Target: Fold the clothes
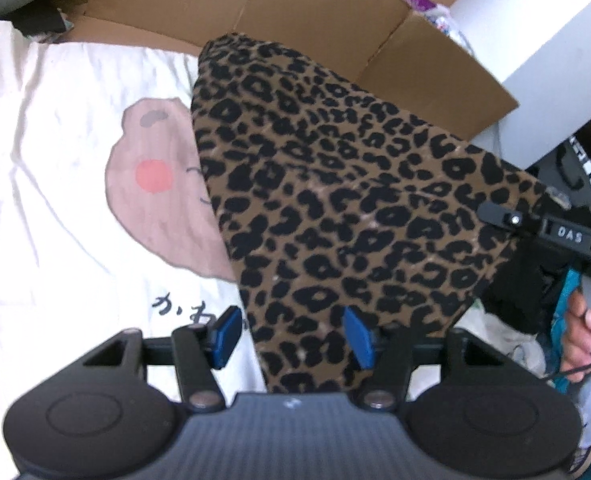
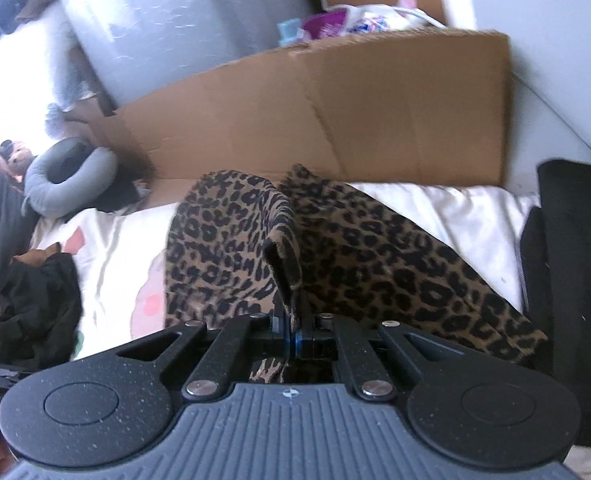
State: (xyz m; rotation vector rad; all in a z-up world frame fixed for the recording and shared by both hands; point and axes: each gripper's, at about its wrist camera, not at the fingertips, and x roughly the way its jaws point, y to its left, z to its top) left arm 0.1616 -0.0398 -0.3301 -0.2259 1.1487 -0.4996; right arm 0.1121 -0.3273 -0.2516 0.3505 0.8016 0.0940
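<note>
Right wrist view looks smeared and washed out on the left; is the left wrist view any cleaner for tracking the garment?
Right wrist view: motion-blurred brown cardboard box, blown-out glare at the left edge, brown-and-black leopard-print garment soft. Left wrist view: sharper print, blur only at the edges, strong fisheye bending, evenly lit white printed bed sheet.

Bright daylight, upper-left glare, fisheye edge warp, slight motion blur

I am in a home bedroom. A cartoon-printed bedsheet [image 1: 55,128], cardboard box [image 2: 335,112] and grey neck pillow [image 2: 67,176] surround me.
</note>
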